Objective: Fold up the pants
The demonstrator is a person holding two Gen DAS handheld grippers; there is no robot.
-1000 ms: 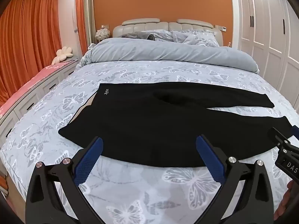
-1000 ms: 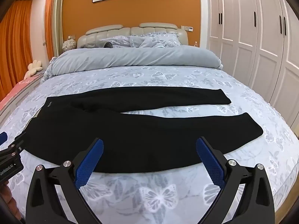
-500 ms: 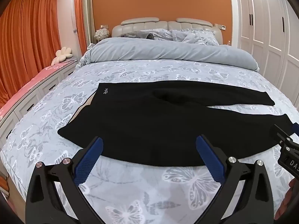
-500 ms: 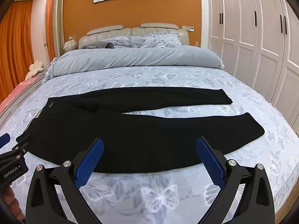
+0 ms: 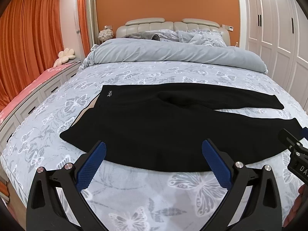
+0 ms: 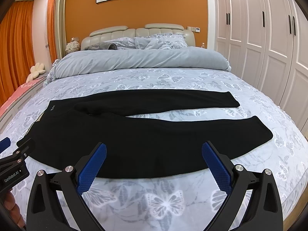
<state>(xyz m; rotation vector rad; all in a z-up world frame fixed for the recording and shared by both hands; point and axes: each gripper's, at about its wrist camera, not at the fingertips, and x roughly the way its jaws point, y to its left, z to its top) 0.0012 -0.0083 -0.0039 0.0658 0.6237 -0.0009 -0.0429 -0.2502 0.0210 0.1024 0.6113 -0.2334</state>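
Black pants point(image 5: 163, 123) lie crosswise ahead, waistband left, legs right. Left tongs point(image 5: 154, 159) nearer the waist, right tongs point(image 6: 154, 159) nearer the cuffs, both spread wide, empty.

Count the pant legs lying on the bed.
2. The far leg runs across the bed toward the headboard side, its hem at the right. The near leg lies closer to the open grippers, apart from the other; none seems hidden.
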